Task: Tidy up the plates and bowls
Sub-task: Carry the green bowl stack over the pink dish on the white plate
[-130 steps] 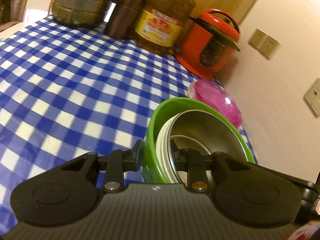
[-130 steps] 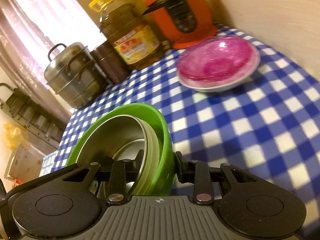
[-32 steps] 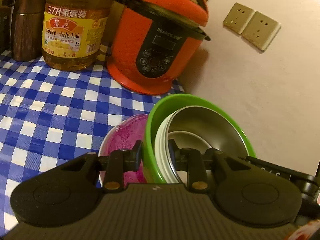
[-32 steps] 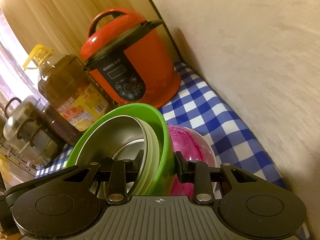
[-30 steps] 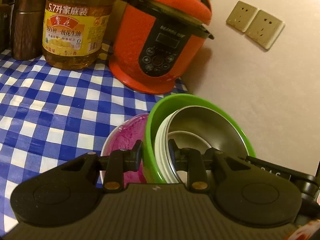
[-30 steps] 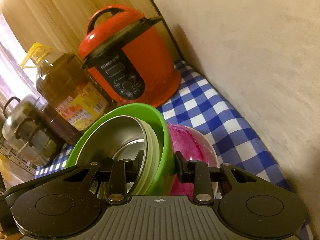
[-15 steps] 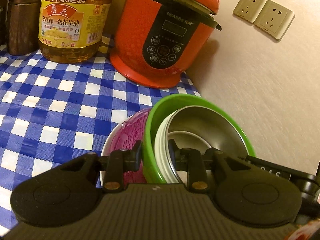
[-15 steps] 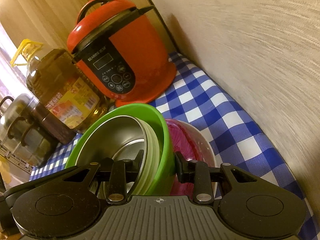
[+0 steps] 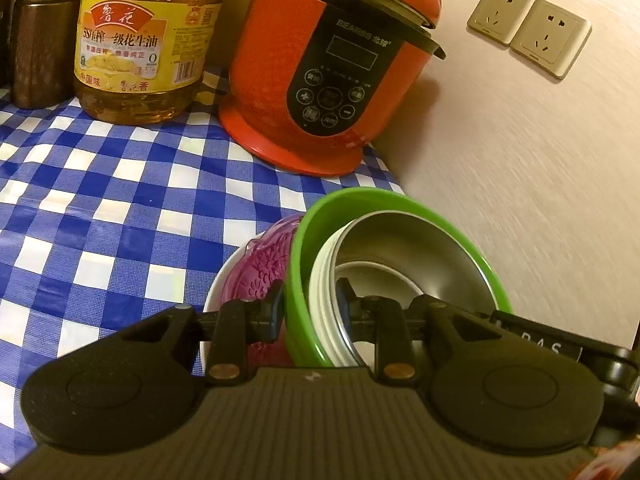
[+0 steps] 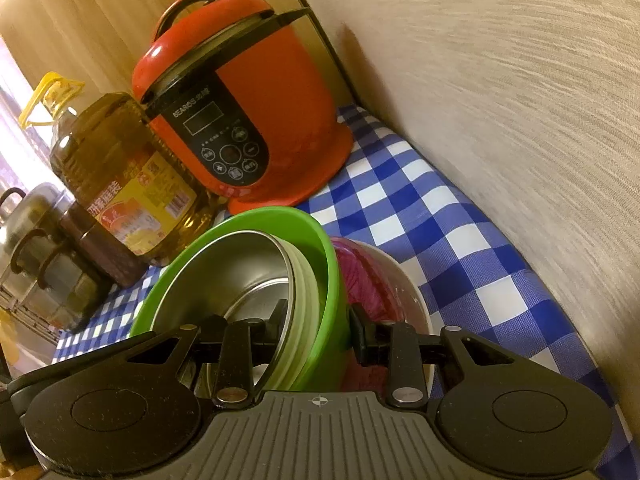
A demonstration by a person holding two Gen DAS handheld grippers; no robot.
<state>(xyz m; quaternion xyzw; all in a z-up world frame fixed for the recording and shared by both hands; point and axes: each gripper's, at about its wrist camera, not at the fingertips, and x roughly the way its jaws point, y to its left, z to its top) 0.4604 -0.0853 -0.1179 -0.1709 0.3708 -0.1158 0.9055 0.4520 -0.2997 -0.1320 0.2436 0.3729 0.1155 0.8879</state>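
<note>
Both grippers clamp one nested stack: a green bowl holding pale bowls and a steel bowl. My left gripper is shut on its left rim. My right gripper is shut on the green bowl's right rim, with the steel bowl inside. The stack hangs just above a pink glass plate lying on a white plate. The pink plate and the white plate show right of the stack in the right wrist view.
A red pressure cooker stands close behind, with an oil jug and a brown canister to its left. A steel pot is farther left. The wall with sockets bounds the right side of the checked tablecloth.
Both grippers have carried the bowl stack toward the cooker and lower, over the pink plate. The cooker and jug look larger and closer now.
</note>
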